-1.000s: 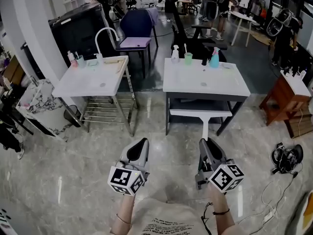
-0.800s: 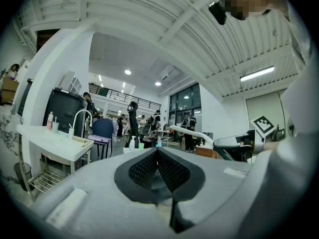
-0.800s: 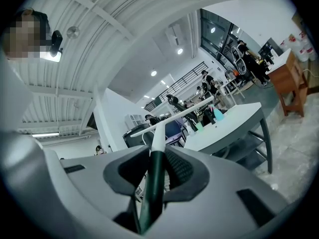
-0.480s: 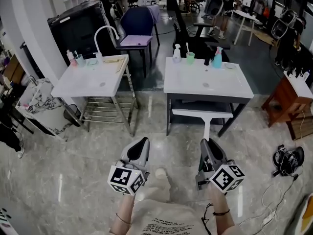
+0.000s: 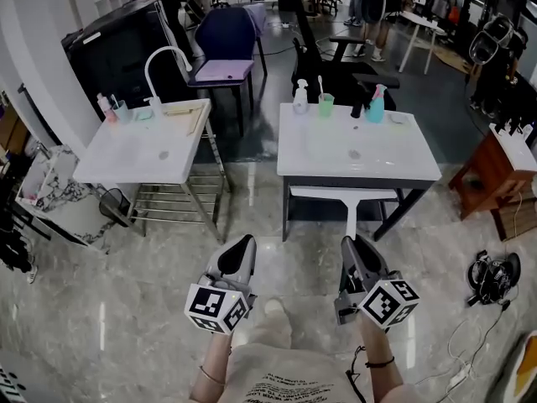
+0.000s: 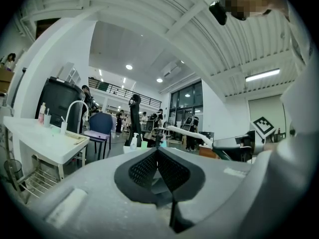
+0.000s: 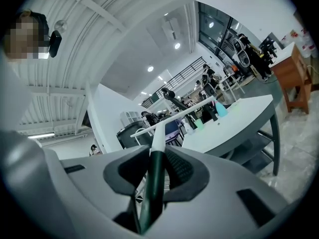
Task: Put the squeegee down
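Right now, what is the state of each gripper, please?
Left gripper: shut, empty.
Right gripper: shut on the dark green handle of the white T-shaped squeegee.

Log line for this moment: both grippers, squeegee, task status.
right gripper: shut on squeegee handle | left gripper: shut, empty | squeegee blade: in the air, toward white table | put-down: not yet done

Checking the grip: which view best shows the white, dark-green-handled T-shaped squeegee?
Right gripper view: the squeegee shows handle to blade, clamped in the right hand-held gripper. Head view shows blade and shaft; left gripper view, only the blade.
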A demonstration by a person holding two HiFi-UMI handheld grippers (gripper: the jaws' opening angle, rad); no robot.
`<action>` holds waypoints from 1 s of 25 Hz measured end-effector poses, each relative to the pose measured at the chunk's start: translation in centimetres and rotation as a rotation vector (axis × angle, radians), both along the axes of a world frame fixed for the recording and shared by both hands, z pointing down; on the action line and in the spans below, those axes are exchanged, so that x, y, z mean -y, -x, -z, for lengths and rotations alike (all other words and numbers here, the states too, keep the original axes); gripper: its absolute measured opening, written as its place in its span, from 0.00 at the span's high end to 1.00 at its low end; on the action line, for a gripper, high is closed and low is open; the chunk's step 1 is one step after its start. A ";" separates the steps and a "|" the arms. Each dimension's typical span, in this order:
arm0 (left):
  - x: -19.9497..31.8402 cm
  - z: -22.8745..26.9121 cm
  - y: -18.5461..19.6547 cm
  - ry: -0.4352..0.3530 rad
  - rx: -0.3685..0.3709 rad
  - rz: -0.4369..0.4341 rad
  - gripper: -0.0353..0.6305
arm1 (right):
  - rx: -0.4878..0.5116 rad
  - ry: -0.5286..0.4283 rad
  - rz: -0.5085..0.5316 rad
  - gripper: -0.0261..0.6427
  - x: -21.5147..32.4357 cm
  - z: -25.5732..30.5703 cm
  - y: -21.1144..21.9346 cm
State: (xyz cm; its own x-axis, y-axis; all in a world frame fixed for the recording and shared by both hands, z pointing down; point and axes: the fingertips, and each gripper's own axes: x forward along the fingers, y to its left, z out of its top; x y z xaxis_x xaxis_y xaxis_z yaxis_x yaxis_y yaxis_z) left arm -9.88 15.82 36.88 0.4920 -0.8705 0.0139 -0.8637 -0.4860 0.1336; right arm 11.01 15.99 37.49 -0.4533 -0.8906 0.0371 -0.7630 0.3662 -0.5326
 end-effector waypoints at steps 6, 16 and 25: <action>6.0 -0.1 0.5 0.009 -0.005 -0.013 0.91 | 0.003 0.015 -0.007 0.81 5.5 -0.1 0.7; 14.2 0.1 0.8 0.003 0.004 -0.051 0.91 | 0.024 0.019 -0.044 0.81 13.1 -0.2 1.3; 16.7 -0.2 2.0 0.006 0.008 -0.051 0.91 | 0.040 0.022 -0.054 0.81 16.5 -0.3 2.2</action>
State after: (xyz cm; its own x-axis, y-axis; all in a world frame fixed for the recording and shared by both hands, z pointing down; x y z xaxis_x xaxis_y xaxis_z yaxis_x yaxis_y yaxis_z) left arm -11.86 -0.85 37.06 0.5359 -0.8439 0.0227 -0.8386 -0.5291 0.1298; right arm 8.81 -0.48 37.84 -0.4061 -0.9130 0.0395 -0.7592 0.3130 -0.5706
